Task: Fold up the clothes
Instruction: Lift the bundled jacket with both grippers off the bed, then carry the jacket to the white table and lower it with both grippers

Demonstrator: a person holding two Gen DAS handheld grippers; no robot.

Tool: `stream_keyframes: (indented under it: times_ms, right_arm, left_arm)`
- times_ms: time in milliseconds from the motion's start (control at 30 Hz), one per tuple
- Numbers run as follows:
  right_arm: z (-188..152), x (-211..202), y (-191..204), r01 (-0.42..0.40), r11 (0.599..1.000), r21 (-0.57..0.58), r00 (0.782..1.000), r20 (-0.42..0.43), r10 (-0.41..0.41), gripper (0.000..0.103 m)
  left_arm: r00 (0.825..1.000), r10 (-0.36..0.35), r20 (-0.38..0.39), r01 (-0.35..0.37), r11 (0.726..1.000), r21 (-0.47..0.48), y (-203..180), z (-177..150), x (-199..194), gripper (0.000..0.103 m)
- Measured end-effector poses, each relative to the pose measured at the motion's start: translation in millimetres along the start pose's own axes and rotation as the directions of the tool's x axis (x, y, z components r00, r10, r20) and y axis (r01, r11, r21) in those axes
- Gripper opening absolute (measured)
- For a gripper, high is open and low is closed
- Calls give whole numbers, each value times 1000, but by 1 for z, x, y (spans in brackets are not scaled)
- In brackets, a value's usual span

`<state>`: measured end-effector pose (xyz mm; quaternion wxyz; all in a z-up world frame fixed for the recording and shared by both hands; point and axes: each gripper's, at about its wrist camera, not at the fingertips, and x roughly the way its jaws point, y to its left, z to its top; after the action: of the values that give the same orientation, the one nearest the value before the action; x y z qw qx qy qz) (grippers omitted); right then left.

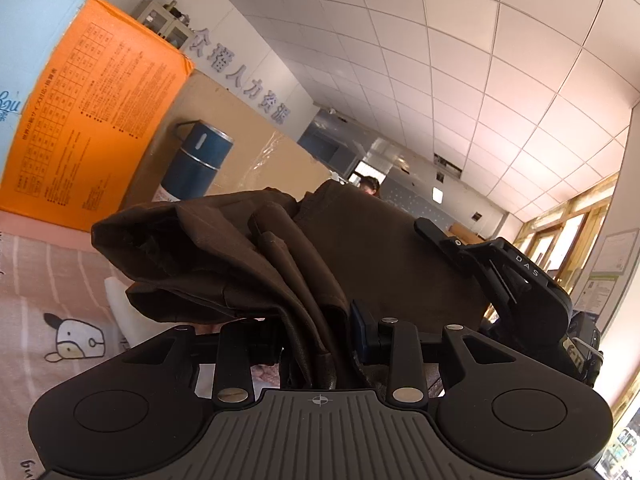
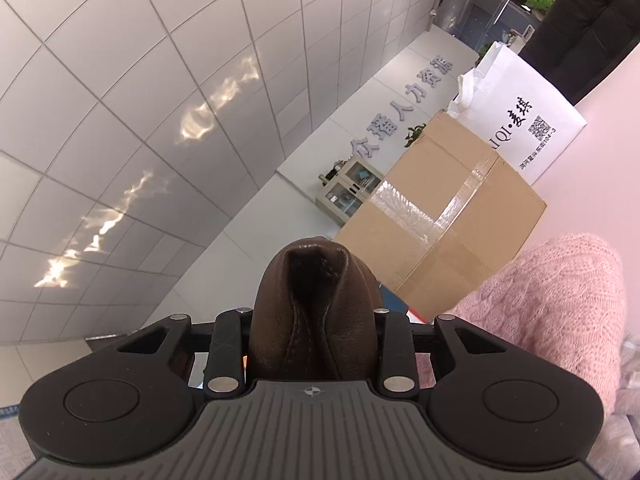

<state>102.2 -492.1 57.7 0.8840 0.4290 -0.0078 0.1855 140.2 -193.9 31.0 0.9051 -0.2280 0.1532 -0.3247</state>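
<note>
A dark brown garment (image 1: 248, 256) hangs bunched in folds above the pink patterned bed sheet (image 1: 44, 280). My left gripper (image 1: 316, 344) is shut on a gathered edge of it and tilts upward. My right gripper (image 1: 500, 264) shows at the right of the left wrist view, gripping the same cloth's far edge. In the right wrist view, my right gripper (image 2: 314, 340) is shut on a thick fold of the brown garment (image 2: 316, 288), which hides the fingertips.
An orange box (image 1: 92, 120), a blue flask (image 1: 200, 156) and a cardboard box (image 1: 260, 160) stand behind the bed. In the right wrist view a taped cardboard box (image 2: 444, 216), a white paper bag (image 2: 520, 120) and a pink knitted garment (image 2: 560, 300) lie to the right.
</note>
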Motion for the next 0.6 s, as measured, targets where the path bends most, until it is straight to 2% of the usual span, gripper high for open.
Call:
stream_keyframes:
  times_ms: [67,167,300,400,433,467,500,533,567,600]
  right_arm:
    - [7,8,-15,44,999,-17,997,59,-43,30]
    - [7,18,-38,109,992,-56,985,139,-100,30]
    - [1,31,-71,271,951,-150,955,170,-245,27]
    - [0,39,-84,448,860,-244,891,206,-405,29]
    - [-2,46,-89,487,839,-241,872,184,-454,31]
    - [-3,53,-93,525,816,-241,851,164,-499,39]
    - [-7,60,-97,571,779,-259,821,154,-550,47]
    - [-10,67,-101,615,738,-279,786,146,-600,51]
    - [-15,73,-107,660,682,-316,743,139,-655,58]
    - [-17,76,-111,681,659,-321,722,141,-677,64]
  left_arm:
    - [1000,7,-6,-7,999,42,-7,-6,21,32]
    - [999,24,-33,-23,999,45,-4,-19,49,32]
    - [995,64,-81,-62,997,35,6,-37,82,32]
    - [988,105,-114,-98,993,65,10,-47,94,37]
    - [983,132,-125,-122,989,82,11,-50,96,43]
    - [980,148,-135,-138,987,85,12,-52,96,53]
    - [977,156,-146,-146,986,77,15,-53,95,57]
    - [974,164,-156,-155,985,70,17,-53,95,63]
    - [971,172,-167,-163,985,63,19,-54,94,71]
    - [969,176,-174,-169,984,54,22,-52,93,74]
